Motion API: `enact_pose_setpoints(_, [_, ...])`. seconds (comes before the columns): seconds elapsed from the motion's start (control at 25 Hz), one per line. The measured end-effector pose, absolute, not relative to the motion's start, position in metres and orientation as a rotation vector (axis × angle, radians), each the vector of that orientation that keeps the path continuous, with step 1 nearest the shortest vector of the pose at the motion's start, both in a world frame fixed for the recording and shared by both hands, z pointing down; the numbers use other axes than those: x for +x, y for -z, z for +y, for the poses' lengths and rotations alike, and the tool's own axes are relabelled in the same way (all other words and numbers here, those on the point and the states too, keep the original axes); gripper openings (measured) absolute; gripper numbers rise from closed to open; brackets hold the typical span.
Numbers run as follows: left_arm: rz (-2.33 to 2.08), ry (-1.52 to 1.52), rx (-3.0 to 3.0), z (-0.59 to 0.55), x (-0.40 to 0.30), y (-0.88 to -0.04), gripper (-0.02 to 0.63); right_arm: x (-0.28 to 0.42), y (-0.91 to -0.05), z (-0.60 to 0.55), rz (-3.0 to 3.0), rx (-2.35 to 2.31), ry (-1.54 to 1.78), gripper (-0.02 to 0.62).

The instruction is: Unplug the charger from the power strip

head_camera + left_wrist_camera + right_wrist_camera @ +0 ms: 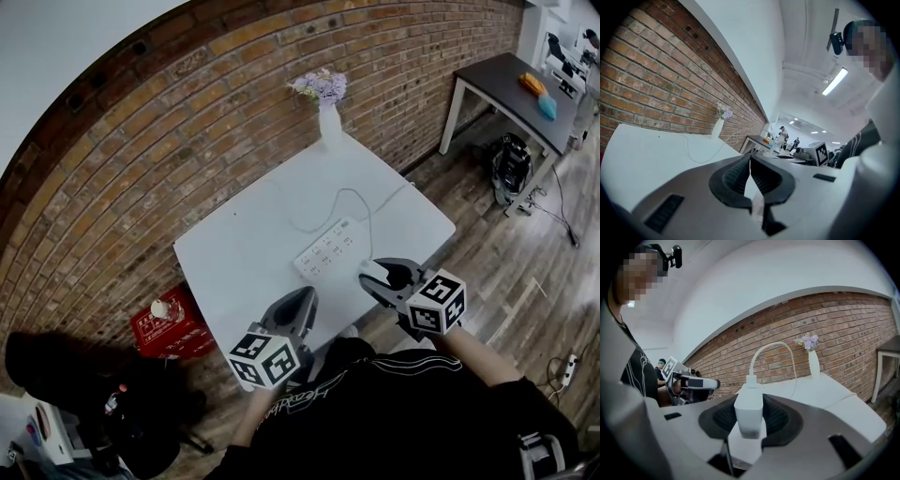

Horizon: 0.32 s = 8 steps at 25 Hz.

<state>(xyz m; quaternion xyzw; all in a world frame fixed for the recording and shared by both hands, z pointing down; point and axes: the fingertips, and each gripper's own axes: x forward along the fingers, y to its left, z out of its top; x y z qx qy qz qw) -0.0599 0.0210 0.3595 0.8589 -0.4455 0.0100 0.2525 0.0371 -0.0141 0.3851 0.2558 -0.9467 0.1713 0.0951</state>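
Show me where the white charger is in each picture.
Head view: the charger is just right of centre, in the right gripper.
Left gripper view: I cannot pick it out.
Right gripper view: the charger is in the middle, between the jaws.
Shared landmark: the vase of flowers.

Open office or lab space: brick wall (141,169), plank floor (525,281), work tables (511,89), strip lights (836,80) overhead.
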Motion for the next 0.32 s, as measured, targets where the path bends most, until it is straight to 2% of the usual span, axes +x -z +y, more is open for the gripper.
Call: enact_pose_setpoints(0.32, [-1.211,-0.05,2.336,0.0164,-0.0571,-0.3658,0.008,0.041,-0.3901,-0.0176,-2.801,0.773,-0.532,0.123])
